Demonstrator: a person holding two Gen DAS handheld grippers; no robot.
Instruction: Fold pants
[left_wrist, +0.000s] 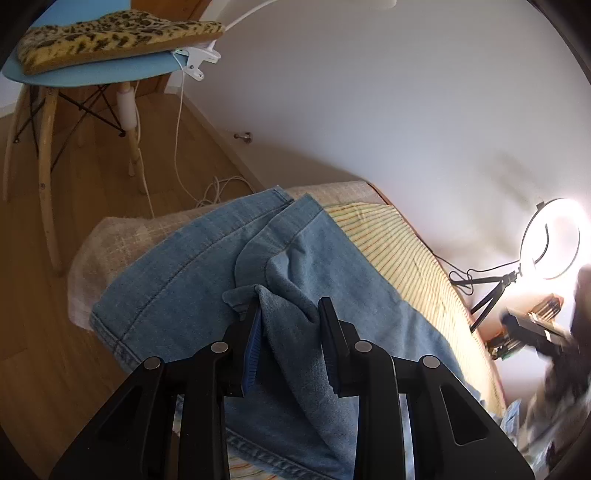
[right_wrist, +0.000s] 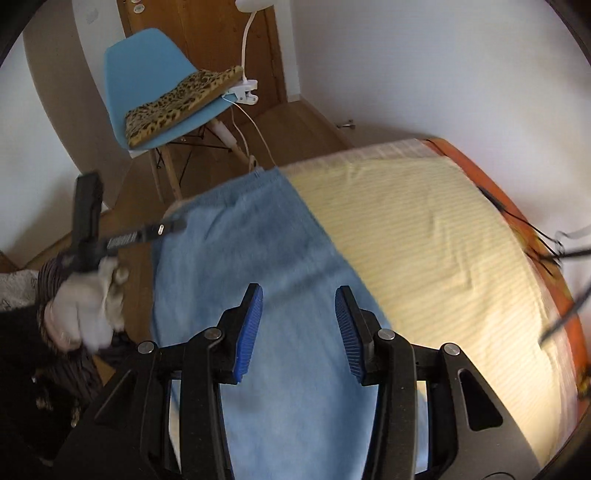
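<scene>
Light blue denim pants (left_wrist: 192, 266) lie across the striped yellow cover (left_wrist: 402, 251) of a table. My left gripper (left_wrist: 290, 306) is open, its jaws standing apart around a raised fold of the denim; the cloth rests against the left finger. In the right wrist view the pants (right_wrist: 258, 251) look blurred and run from the far table edge toward the camera. My right gripper (right_wrist: 299, 299) is open and empty, hovering above the pants. The left gripper (right_wrist: 110, 232) and the gloved hand holding it show at the left of that view.
A blue chair (right_wrist: 144, 70) with a leopard-print cushion (right_wrist: 181, 103) and a clipped white lamp (right_wrist: 245, 90) stands beyond the table on the wooden floor (left_wrist: 107, 177). A lit ring light (left_wrist: 550, 236) on a tripod stands at the table's right. White cables trail on the floor.
</scene>
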